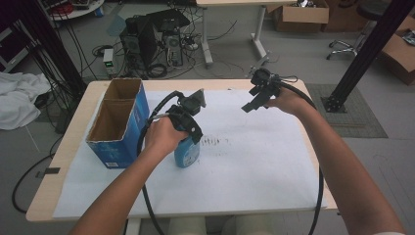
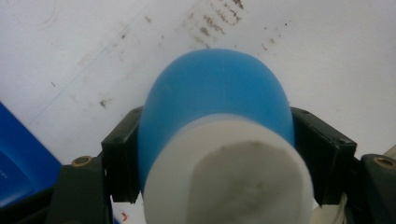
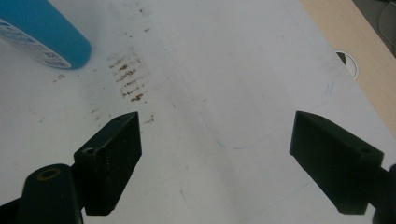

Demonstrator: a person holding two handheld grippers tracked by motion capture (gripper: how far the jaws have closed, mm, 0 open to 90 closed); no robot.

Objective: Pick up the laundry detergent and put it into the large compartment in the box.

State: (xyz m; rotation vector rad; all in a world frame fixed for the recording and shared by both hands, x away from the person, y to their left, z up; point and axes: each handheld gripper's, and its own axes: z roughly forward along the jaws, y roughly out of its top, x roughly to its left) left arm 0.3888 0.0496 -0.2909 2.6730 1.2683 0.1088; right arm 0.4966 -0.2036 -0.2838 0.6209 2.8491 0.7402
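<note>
Standing at the left of the tabletop (image 1: 274,196) is the open blue box (image 1: 119,123), both of its compartments showing bare cardboard inside. Just to its right comes the blue bottle (image 1: 187,152), upright on the white paper (image 1: 254,161), and the left gripper (image 1: 188,128) is right on top of it. From the left gripper view the story is clear: the bottle (image 2: 219,116) with its white cap (image 2: 229,172) sits squarely between the two black fingers (image 2: 122,154), one against each flank, so the gripper is pinching the bottle around its upper body. The bottle's long axis runs straight up, along the line of the fingers, and the box opening lies just to the left of it, close by. That looks like the relation to watch: a lift, then a short carry leftward over the box rim. Smudged brown marks dot the paper just beside the bottle. Over to the right, the right gripper (image 1: 257,98) hangs above the far edge of the paper, well apart from the bottle, its fingers (image 3: 112,158) spread wide with nothing between them. The left hand is plainly the nearer one.
</note>
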